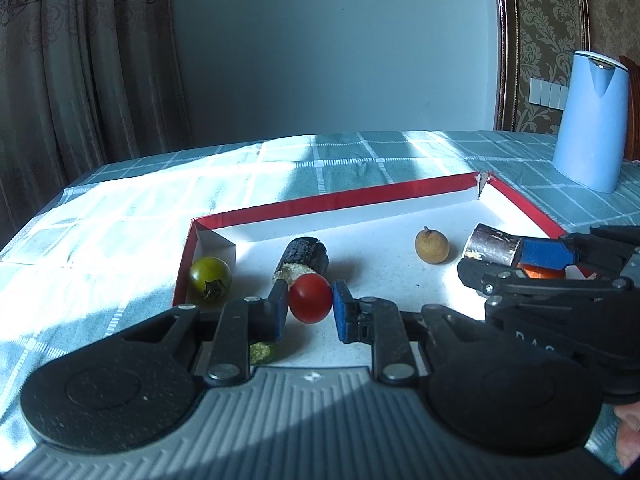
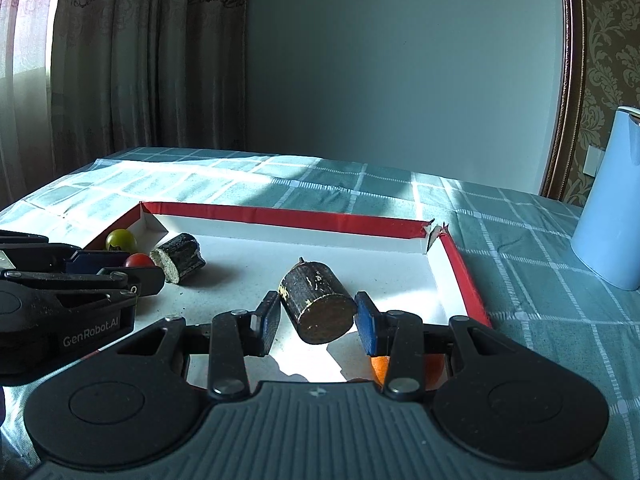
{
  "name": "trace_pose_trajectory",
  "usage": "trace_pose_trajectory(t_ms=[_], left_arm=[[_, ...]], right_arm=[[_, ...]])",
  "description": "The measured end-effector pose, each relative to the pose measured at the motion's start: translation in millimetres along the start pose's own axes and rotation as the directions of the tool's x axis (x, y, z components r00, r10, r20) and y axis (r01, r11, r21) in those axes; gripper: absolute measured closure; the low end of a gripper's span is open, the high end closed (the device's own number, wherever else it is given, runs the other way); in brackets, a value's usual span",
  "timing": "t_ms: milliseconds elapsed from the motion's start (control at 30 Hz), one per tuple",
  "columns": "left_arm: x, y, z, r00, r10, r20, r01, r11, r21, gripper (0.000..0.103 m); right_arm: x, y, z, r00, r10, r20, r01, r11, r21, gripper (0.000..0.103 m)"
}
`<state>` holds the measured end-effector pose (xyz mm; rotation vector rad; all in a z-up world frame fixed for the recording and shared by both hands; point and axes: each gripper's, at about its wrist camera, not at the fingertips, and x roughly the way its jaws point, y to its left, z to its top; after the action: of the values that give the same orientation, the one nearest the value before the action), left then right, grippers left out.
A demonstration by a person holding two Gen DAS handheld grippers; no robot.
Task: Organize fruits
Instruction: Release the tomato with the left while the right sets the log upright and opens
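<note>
A shallow red-rimmed white tray point(image 1: 332, 200) point(image 2: 280, 213) lies on the checked tablecloth. My left gripper point(image 1: 310, 302) is shut on a red cherry tomato point(image 1: 310, 298), low over the tray floor; the tomato also shows in the right wrist view point(image 2: 139, 260). My right gripper point(image 2: 318, 316) is shut on a dark sugarcane piece point(image 2: 316, 306), seen from the left wrist view point(image 1: 494, 247). A second dark sugarcane piece point(image 1: 304, 259) point(image 2: 179, 262) lies behind the tomato. A green tomato point(image 1: 210, 277) point(image 2: 121, 240) sits in the tray's left corner. A brown longan point(image 1: 432, 246) lies mid-tray.
A light blue kettle point(image 1: 590, 122) point(image 2: 612, 204) stands on the cloth right of the tray. An orange fruit point(image 2: 380, 368) point(image 1: 540, 271) lies under my right gripper. A small green bit point(image 1: 260, 353) lies under my left fingers. Curtains and wall stand behind the table.
</note>
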<state>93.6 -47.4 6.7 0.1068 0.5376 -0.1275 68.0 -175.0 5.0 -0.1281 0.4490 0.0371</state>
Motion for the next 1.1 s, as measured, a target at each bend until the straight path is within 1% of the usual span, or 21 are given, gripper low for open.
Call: trace_pose_trajectory(t_ms=[233,467,533,633,700,733,767,800,833,967,1000,1067,1100], left_arm=[[17.5,-0.3,3.2,0.999,0.030,-0.031,-0.031,0.999,-0.009,0.081],[29.9,1.0,4.4,0.997,0.042,-0.061,-0.043,0.999,-0.020,0.081],[31.7,0.4,4.9,0.997,0.037,-0.066,-0.039,0.999,-0.019,0.080],[31.1,-1.1,4.0,0.997,0.040,-0.058,-0.041,0.999,-0.012,0.073],[29.7,-2.2,3.6,0.998,0.036,-0.046,-0.036,0.999,-0.007,0.056],[28.4,-2.4,3.4,0.999,0.037,-0.037,-0.038,0.999,-0.009,0.053],[26.9,-2.6,3.4,0.999,0.043,-0.027,-0.043,0.999,-0.008,0.047],[26.0,-2.7,3.5,0.998,0.052,-0.022,-0.052,0.999,-0.010,0.043],[25.9,-1.8,3.7,0.998,0.054,-0.021,-0.055,0.998,-0.015,0.042],[24.2,2.7,4.1,0.999,0.045,-0.012,-0.046,0.998,-0.035,0.033],[21.4,4.0,3.3,0.999,0.042,-0.002,-0.042,0.998,-0.036,0.029],[12.8,6.5,1.0,0.999,0.046,0.027,-0.045,0.998,-0.039,0.024],[8.0,7.9,-0.1,0.998,0.050,0.043,-0.049,0.998,-0.039,0.021]], right_arm=[[17.4,1.5,1.9,0.999,-0.008,-0.033,0.008,1.000,0.008,0.063],[35.2,-2.9,5.7,0.998,-0.002,-0.070,0.006,0.999,0.050,0.063],[38.9,-3.0,6.9,0.997,-0.005,-0.078,0.010,0.999,0.052,0.063],[43.6,-4.3,6.9,0.996,-0.001,-0.094,0.007,0.998,0.064,0.063],[45.4,-3.4,7.0,0.995,0.003,-0.102,0.003,0.998,0.059,0.063],[45.2,-3.3,6.9,0.995,-0.001,-0.101,0.007,0.998,0.058,0.063],[45.0,-3.7,7.1,0.995,-0.001,-0.101,0.007,0.998,0.059,0.063],[44.7,-4.2,7.4,0.995,0.003,-0.101,0.003,0.998,0.061,0.063],[44.8,-4.3,7.7,0.994,0.003,-0.106,0.004,0.998,0.060,0.063],[42.1,-3.0,7.6,0.995,-0.017,-0.095,0.020,0.999,0.038,0.062],[40.4,-3.9,7.5,0.996,-0.017,-0.089,0.020,0.999,0.036,0.060],[33.2,-6.3,6.1,0.997,-0.020,-0.072,0.023,0.999,0.036,0.055],[28.8,-8.3,5.4,0.998,-0.019,-0.063,0.022,0.999,0.040,0.047]])
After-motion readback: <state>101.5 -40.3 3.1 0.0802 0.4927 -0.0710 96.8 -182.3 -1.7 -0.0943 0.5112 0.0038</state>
